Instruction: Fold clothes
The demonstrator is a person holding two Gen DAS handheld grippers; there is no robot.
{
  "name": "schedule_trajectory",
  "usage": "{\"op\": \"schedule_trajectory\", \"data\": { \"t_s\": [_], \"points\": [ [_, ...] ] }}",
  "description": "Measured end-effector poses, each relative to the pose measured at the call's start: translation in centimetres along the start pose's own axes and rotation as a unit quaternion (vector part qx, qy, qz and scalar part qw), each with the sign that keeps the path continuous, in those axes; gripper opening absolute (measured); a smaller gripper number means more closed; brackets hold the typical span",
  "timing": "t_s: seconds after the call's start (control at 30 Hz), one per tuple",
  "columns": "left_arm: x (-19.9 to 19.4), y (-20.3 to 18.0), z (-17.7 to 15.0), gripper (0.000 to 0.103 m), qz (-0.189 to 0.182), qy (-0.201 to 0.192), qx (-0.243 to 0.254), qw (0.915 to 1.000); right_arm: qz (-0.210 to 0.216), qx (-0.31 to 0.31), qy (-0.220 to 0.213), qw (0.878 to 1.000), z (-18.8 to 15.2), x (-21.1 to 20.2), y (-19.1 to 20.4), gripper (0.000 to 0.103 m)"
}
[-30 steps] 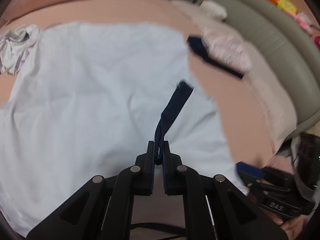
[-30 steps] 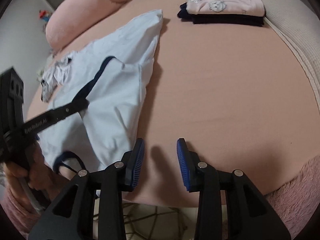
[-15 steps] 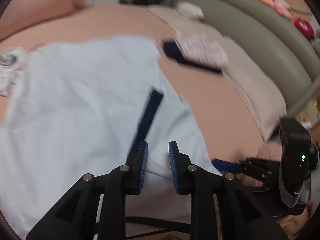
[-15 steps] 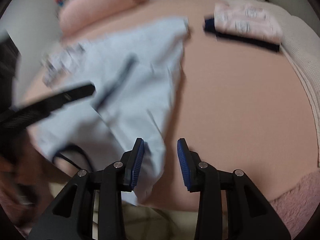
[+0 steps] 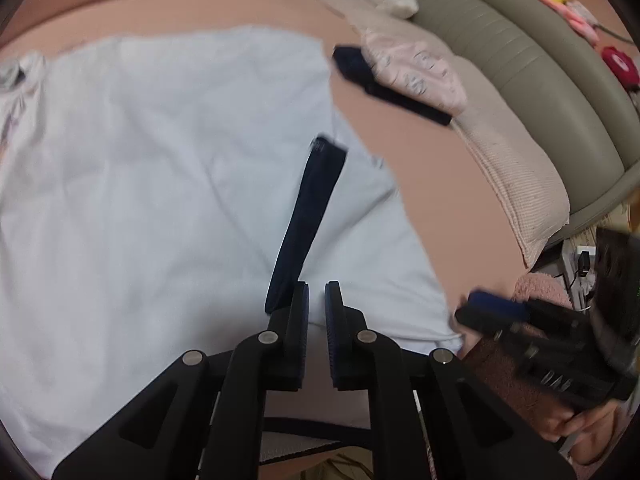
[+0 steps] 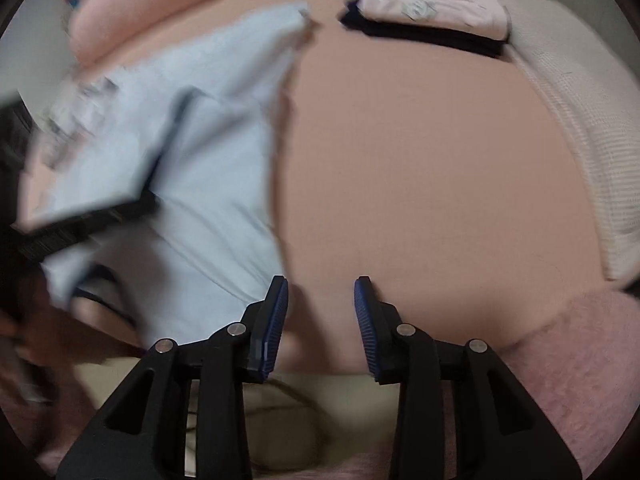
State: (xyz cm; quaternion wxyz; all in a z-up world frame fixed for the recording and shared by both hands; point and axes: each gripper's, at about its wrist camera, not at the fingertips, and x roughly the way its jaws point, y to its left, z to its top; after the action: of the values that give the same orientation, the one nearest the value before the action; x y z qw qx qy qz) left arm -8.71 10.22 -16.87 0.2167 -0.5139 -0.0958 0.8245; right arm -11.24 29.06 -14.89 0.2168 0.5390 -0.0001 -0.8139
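Pale blue garment (image 6: 208,184) blurred, left gripper (image 6: 92,220) smeared across it; crumpled cloth (image 5: 16,76) cut off.

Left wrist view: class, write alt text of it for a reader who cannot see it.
A light blue shirt with a navy sleeve band lies spread on a pink bed, and the left gripper, nearly closed, holds nothing above its near edge. A folded stack of clothes sits beyond; the right gripper shows at right.

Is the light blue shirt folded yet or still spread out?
Mostly spread: the light blue shirt lies flat across the bed, only its navy-trimmed sleeve turned inward.
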Motion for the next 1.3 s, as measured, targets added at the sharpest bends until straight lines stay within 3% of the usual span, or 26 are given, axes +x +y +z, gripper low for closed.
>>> {"op": "schedule_trajectory", "data": {
  "t_s": [0.03, 0.17, 0.37, 0.47, 0.53, 0.63, 0.7, 0.83, 0.9, 1.0, 1.13, 1.17, 1.23, 1.3],
  "points": [
    [-0.1, -0.3, 0.0, 0.010, -0.001, -0.003, 0.006, 1.0000, 0.004, -0.007, -0.019, 1.000, 0.7, -0.4, 0.4, 0.035],
    [1.9, -0.1, 0.0, 0.010, 0.019, 0.022, -0.006, 0.9995, 0.001, -0.047, -0.011, 0.999, 2.7, 1.5, 2.3, 0.035],
    [0.0, 1.1, 1.3, 0.015, 0.013, 0.011, -0.027, 0.9995, -0.046, -0.042, 0.042, 0.997, 2.1, 3.0, 0.7, 0.033],
    [-0.5, 1.5, 2.4, 0.025, 0.017, 0.000, -0.027, 0.9995, -0.017, -0.026, 0.007, 0.999, 4.2, 1.4, -0.2, 0.033],
    [-0.4, 1.7, 3.0, 0.026, 0.022, -0.003, -0.030, 0.9993, -0.015, -0.025, -0.022, 0.999, 6.9, 1.0, -0.2, 0.035],
    [0.3, 2.3, 3.4, 0.026, 0.032, 0.001, -0.028, 0.9991, -0.008, -0.039, -0.025, 0.999, 11.0, 2.8, 0.9, 0.035],
    [0.5, 3.2, 3.6, 0.026, 0.037, 0.003, -0.031, 0.9988, -0.012, -0.063, -0.009, 0.998, 12.5, 4.9, 2.3, 0.035],
    [0.5, 4.9, 4.6, 0.026, 0.028, 0.009, -0.040, 0.9988, -0.040, -0.112, 0.069, 0.991, 12.3, 9.2, 3.7, 0.034],
    [-0.3, 5.7, 5.4, 0.026, 0.033, 0.003, -0.031, 0.9990, -0.061, -0.114, 0.074, 0.989, 11.7, 9.6, 3.4, 0.033],
    [-2.4, 9.5, 7.9, 0.026, 0.059, -0.013, -0.042, 0.9973, -0.087, -0.094, 0.066, 0.990, 11.6, 8.6, 2.4, 0.033],
    [-4.1, 17.8, 12.6, 0.026, 0.094, -0.024, -0.108, 0.9893, 0.003, -0.046, 0.032, 0.998, 15.2, 5.9, 1.7, 0.034],
    [-4.4, 20.0, 13.9, 0.029, 0.102, -0.028, -0.125, 0.9866, 0.008, -0.039, 0.027, 0.999, 16.8, 6.1, 1.6, 0.035],
    [-4.4, 24.1, 16.3, 0.035, 0.093, -0.036, -0.166, 0.9810, 0.013, -0.025, 0.020, 0.999, 20.2, 6.7, 1.5, 0.036],
    [-4.3, 27.8, 18.4, 0.040, 0.073, -0.045, -0.209, 0.9741, -0.013, -0.025, 0.029, 0.999, 23.3, 8.8, 1.4, 0.035]
  ]
}}
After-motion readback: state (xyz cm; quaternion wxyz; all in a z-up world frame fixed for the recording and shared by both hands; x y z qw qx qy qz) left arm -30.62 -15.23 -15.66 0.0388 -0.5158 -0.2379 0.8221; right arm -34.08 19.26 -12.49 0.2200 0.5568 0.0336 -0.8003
